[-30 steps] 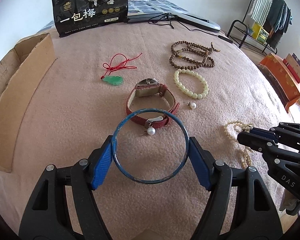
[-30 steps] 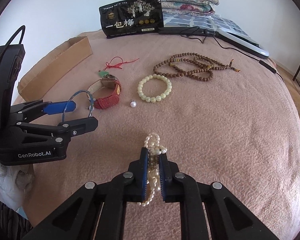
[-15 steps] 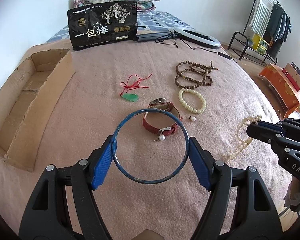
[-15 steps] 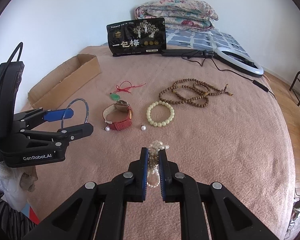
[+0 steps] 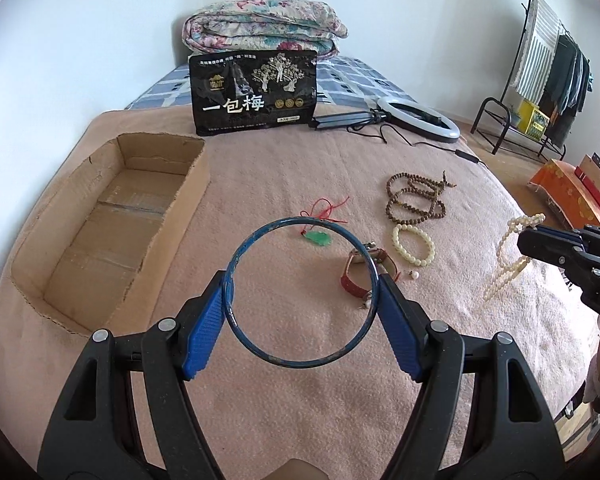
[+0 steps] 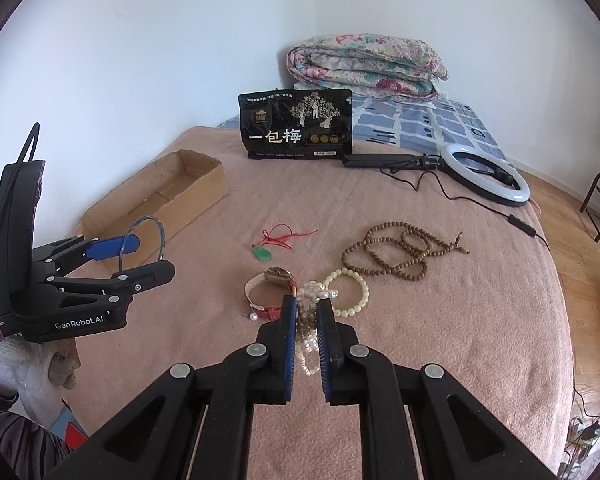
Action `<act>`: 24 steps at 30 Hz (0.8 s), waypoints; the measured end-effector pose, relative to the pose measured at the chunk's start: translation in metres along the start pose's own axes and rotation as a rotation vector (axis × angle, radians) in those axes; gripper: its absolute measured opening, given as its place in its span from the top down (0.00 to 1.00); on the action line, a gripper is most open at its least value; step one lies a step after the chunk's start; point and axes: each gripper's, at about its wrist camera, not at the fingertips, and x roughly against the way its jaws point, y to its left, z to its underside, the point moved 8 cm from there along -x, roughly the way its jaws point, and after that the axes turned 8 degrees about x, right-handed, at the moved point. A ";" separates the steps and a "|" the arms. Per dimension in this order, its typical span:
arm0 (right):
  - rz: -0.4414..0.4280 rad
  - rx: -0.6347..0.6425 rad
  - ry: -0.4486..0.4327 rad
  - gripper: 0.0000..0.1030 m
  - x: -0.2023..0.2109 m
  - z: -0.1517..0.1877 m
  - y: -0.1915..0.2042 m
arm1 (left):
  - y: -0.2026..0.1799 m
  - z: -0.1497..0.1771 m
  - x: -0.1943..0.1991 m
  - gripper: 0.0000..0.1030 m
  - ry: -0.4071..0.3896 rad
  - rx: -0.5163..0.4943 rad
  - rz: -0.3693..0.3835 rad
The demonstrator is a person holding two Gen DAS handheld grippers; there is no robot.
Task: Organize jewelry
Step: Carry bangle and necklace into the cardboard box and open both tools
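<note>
You've got a scuffed blue bangle [image 5: 302,293] between bright blue pads [image 5: 204,334], and cream-white pearls [image 6: 310,320] in your other grip. On the salmon-pink blanket [image 5: 260,168]: green pendant [image 5: 319,238] on red cord, red watch strap [image 5: 354,284], pale yellow bead bracelet [image 5: 414,245], brown prayer beads [image 5: 416,200]. Plain tan cardboard box [image 5: 100,232]; black pouch [image 5: 254,92] with white lettering; floral quilt [image 5: 262,28].
</note>
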 end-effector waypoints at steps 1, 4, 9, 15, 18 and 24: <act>-0.002 0.008 -0.004 0.92 0.000 -0.005 0.003 | 0.004 -0.002 0.003 0.28 -0.007 0.006 -0.003; -0.010 0.029 -0.016 0.92 0.000 -0.018 0.013 | 0.018 -0.008 0.012 0.28 -0.024 0.023 -0.015; -0.035 0.059 -0.034 0.92 -0.006 -0.040 0.032 | 0.043 -0.016 0.023 0.28 -0.043 0.048 -0.040; -0.072 0.089 -0.049 0.92 -0.021 -0.068 0.057 | 0.075 -0.026 0.034 0.28 -0.067 0.077 -0.078; -0.097 0.097 -0.056 0.92 -0.030 -0.081 0.068 | 0.092 -0.031 0.038 0.28 -0.077 0.088 -0.101; -0.133 0.132 -0.062 0.92 -0.053 -0.106 0.093 | 0.127 -0.038 0.041 0.28 -0.089 0.121 -0.141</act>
